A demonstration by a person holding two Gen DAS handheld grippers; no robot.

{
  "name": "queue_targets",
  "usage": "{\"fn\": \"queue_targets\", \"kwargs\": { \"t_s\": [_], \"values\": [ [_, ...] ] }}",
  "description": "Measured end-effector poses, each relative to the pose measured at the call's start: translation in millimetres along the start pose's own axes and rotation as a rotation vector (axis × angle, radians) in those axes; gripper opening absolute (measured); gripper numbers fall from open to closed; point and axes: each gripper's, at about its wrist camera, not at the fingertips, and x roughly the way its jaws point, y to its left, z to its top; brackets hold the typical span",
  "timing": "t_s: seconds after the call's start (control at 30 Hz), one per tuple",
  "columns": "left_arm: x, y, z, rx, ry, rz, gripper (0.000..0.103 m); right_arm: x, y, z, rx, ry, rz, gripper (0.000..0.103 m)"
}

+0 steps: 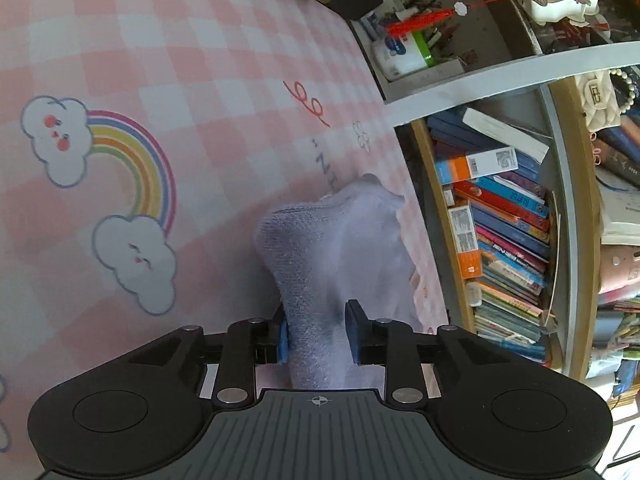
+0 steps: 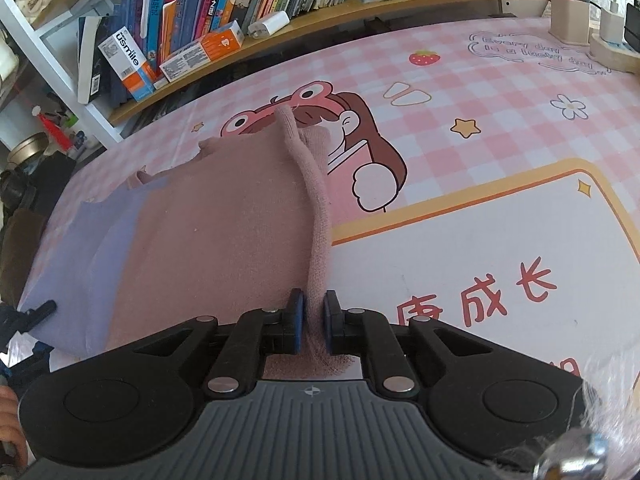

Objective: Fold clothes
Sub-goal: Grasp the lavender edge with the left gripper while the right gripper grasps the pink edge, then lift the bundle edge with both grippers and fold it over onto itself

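A knitted garment, dusty pink with a lavender part, lies on the pink checked tablecloth (image 2: pixel 480 132). In the right wrist view the pink body (image 2: pixel 208 220) spreads to the left, and a raised pink fold (image 2: pixel 316 208) runs from the far edge straight into my right gripper (image 2: pixel 314 320), which is shut on it. In the left wrist view the lavender part (image 1: pixel 332 240) is bunched and lifted off the tablecloth (image 1: pixel 160 60). It fills the gap of my left gripper (image 1: pixel 317 334), whose blue pads press on it from both sides.
A bookshelf (image 1: pixel 500 220) packed with books stands right beside the table's edge, and runs along the far side (image 2: pixel 240 0) in the right wrist view. A pen holder (image 2: pixel 570 16) and chargers sit at the far right corner. A person's hand (image 2: pixel 8 420) shows at the lower left.
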Motion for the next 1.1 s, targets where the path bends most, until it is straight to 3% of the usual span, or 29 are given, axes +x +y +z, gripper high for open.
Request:
{"fn": "queue_targets", "kwargs": {
  "t_s": [0.2, 0.47, 0.67, 0.87, 1.1],
  "values": [
    [4.0, 3.0, 1.2, 0.0, 0.001, 0.003, 0.014, -0.2, 0.2, -1.0, -0.023, -0.007, 0.001, 0.01],
    [0.1, -14.6, -1.3, 0.119, -0.014, 0.033, 0.012, -0.6, -4.9, -0.3, -0.035, -0.002, 0.031, 0.01],
    [-13.0, -59.9, -19.7, 0.298, -0.092, 0.034, 0.011, 0.8, -13.1, 6.2, -0.067, 0.031, 0.093, 0.01],
    [-26.0, -124.3, -61.2, 0.523, -0.173, 0.029, 0.011, 5.0, -22.1, 15.2, -0.114, 0.076, 0.17, 0.01],
    [-28.4, -193.3, -147.4, 0.894, -0.192, 0.074, 0.011, 10.4, -34.1, 22.7, -0.146, 0.114, 0.264, 0.01]
  ]
}}
